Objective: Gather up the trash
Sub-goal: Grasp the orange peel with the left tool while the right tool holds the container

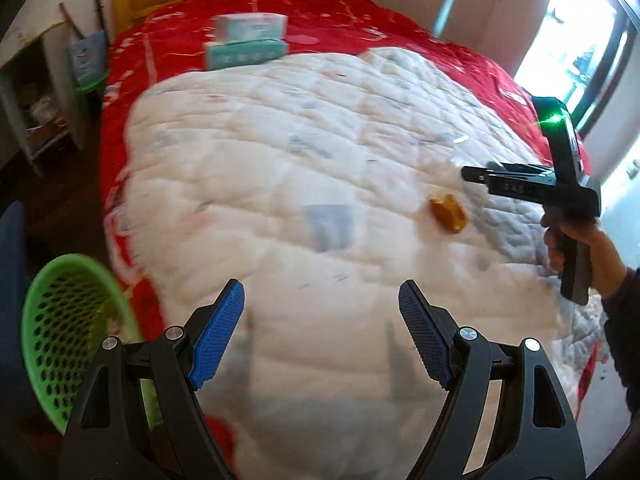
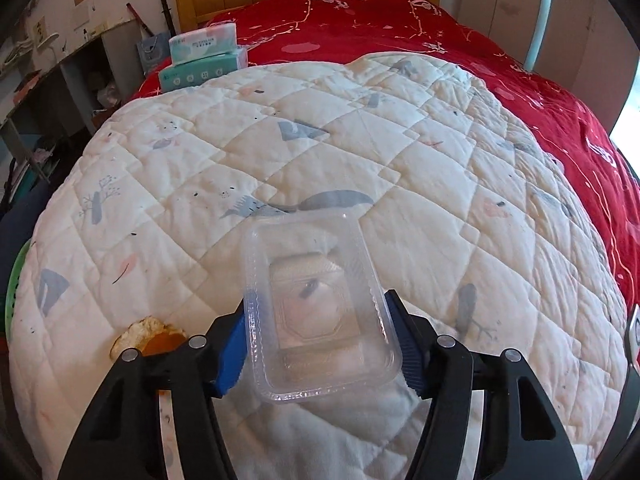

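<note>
Right gripper (image 2: 322,340) clamps clear plastic tray (image 2: 320,304) over white quilt (image 2: 360,140). Left gripper (image 1: 322,332) wide, nothing between pads. Orange peel (image 1: 448,214) on quilt (green basket (image 1: 60,340) beside bed).

Left wrist view motion-blurred; green basket (image 1: 68,332) cut off at 8 o'clock; orange peel (image 2: 150,334) partly behind right gripper fingers (image 2: 232,354).

Black handheld grippers with blue pads

Each gripper, left gripper (image 1: 321,336) and right gripper (image 2: 320,344), has black triangular-cutout arms, silver round pivot screws and textured blue pads (image 1: 218,340). At right edge, a green light glows; dark sleeve (image 1: 624,320) lower right.
</note>
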The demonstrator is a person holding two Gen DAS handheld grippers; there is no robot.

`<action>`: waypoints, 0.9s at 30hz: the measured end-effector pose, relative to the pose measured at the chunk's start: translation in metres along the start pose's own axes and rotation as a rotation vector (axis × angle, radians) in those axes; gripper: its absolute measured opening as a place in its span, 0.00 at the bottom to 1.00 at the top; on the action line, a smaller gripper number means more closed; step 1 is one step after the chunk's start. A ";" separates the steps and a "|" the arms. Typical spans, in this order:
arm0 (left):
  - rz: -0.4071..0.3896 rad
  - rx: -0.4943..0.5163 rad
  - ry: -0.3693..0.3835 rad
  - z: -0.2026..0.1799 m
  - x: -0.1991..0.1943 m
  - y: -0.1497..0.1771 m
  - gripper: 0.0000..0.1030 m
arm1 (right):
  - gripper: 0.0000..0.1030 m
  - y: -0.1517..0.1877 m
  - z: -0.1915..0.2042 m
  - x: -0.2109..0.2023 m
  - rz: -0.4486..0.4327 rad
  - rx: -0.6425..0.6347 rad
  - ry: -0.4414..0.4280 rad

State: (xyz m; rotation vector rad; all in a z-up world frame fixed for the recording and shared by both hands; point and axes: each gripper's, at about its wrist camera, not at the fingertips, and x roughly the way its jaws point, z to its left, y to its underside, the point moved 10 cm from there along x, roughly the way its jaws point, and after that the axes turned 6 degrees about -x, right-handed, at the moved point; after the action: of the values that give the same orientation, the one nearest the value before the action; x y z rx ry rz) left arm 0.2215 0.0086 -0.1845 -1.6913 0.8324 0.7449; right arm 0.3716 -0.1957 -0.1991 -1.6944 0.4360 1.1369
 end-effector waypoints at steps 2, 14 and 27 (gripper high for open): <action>0.013 0.009 0.031 -0.017 0.011 -0.003 0.76 | 0.59 0.004 -0.002 -0.007 -0.001 0.015 -0.008; 0.052 0.100 0.154 -0.105 0.068 -0.018 0.71 | 0.59 0.029 -0.028 -0.048 -0.027 0.098 0.010; 0.080 0.108 0.125 -0.125 0.116 -0.026 0.32 | 0.59 0.053 -0.031 -0.066 -0.037 0.123 0.013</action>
State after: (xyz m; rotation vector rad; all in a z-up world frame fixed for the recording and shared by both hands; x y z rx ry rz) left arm 0.3175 -0.1255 -0.2338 -1.6282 1.0141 0.6416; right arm 0.3157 -0.2605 -0.1706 -1.5977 0.4712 1.0510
